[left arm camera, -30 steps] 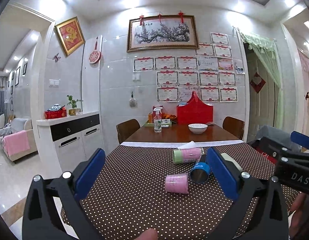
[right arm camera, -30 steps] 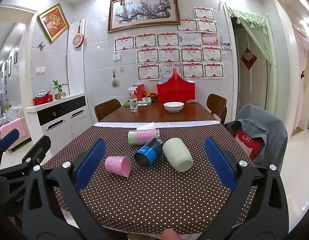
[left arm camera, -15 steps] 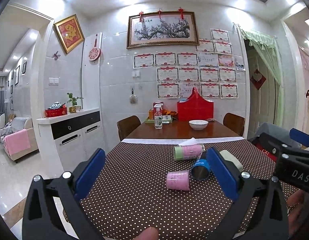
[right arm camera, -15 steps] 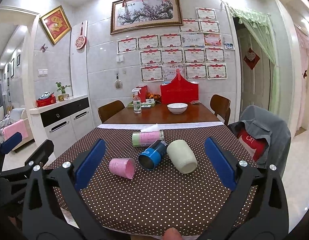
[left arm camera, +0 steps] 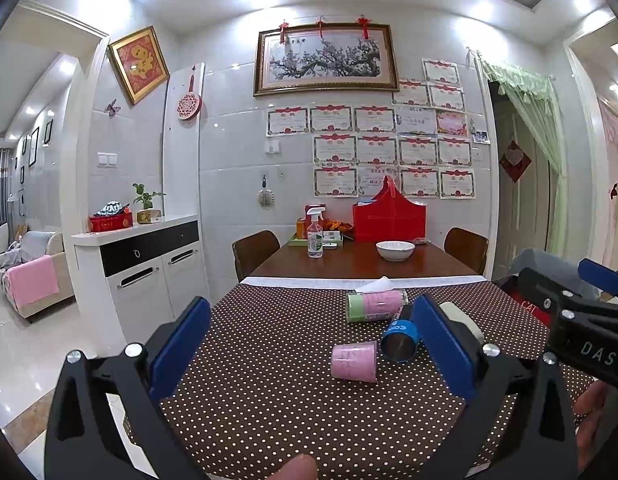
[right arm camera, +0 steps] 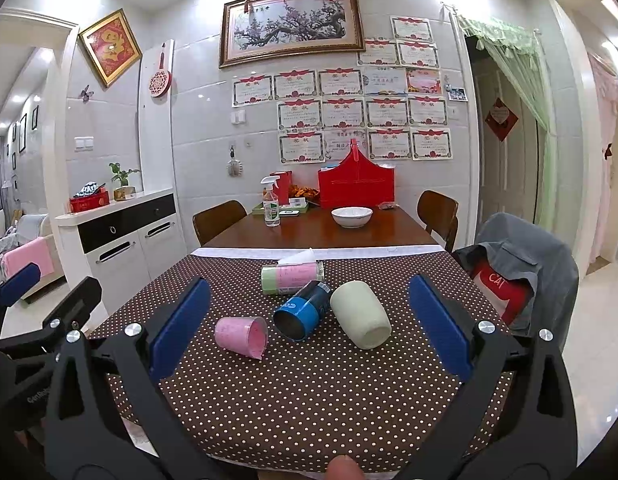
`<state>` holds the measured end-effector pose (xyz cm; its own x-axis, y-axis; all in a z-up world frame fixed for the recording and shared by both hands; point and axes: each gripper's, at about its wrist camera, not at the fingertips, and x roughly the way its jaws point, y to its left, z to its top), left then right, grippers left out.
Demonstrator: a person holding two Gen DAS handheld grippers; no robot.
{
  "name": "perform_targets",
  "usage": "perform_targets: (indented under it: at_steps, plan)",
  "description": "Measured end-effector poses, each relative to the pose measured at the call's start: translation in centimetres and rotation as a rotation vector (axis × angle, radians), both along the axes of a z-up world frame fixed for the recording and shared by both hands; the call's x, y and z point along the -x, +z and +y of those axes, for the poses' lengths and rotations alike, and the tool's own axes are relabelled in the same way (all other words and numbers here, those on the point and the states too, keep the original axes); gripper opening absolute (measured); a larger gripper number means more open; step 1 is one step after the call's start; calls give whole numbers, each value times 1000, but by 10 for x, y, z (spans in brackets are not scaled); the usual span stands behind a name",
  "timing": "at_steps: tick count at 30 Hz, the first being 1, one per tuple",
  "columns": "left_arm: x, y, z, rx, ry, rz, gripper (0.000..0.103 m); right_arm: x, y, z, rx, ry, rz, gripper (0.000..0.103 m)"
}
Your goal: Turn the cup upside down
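Note:
Several cups lie on their sides on the brown polka-dot tablecloth. A pink cup is nearest on the left. Beside it lies a blue cup, its mouth towards me. A cream cup rests to the right, half hidden by a finger in the left wrist view. A pink and green cup lies behind them. My left gripper and right gripper both stand open, short of the cups, holding nothing.
Beyond the cloth the bare wooden table carries a white bowl, a spray bottle and a red box. A chair with a grey jacket stands at the right, a white cabinet at the left.
Both grippers have shifted slightly, so the cups sit a little lower and nearer in both views. The cups themselves have not moved, and both grippers remain open.

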<state>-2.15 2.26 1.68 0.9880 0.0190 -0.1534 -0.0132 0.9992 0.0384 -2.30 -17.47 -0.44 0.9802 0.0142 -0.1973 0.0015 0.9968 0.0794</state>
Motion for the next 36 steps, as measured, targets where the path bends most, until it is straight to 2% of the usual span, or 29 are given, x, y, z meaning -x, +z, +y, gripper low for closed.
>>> perform_targets:
  at_steps: [22, 30, 36]
  plan:
    - [-14, 6, -7, -13, -23, 7, 99, -13, 6, 3, 18, -1, 4, 97]
    - [-51, 7, -15, -54, -64, 47, 99, -49, 5, -3, 38, 13, 35, 97]
    - [-105, 2, -22, -107, -92, 113, 99, -92, -4, -14, 39, 13, 94, 97]
